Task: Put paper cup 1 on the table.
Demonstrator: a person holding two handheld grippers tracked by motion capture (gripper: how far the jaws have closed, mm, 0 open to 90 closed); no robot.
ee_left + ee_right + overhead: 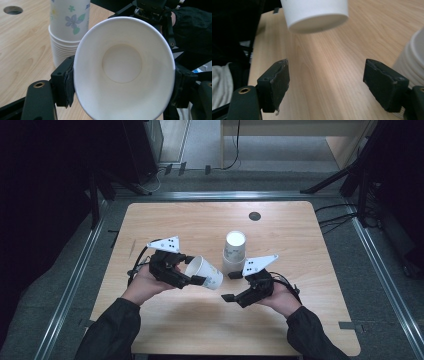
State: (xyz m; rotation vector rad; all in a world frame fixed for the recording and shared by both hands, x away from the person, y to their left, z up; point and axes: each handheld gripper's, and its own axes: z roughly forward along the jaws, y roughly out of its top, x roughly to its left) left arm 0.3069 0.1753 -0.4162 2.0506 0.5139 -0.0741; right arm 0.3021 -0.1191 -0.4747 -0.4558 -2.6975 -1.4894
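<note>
I've got the paper cup on its side in my left gripper, both pads pressing on the rim from either side, the mouth facing straight into the left gripper view and the base pointing toward my right hand. It's off the table, held above the wood just left of the stack of cups, which stands upright near the middle with a flower print on the top one. My right gripper sits in front of that stack, jaws wide apart with nothing between them, only bare wood. A small round hole marks the far edge.
</note>
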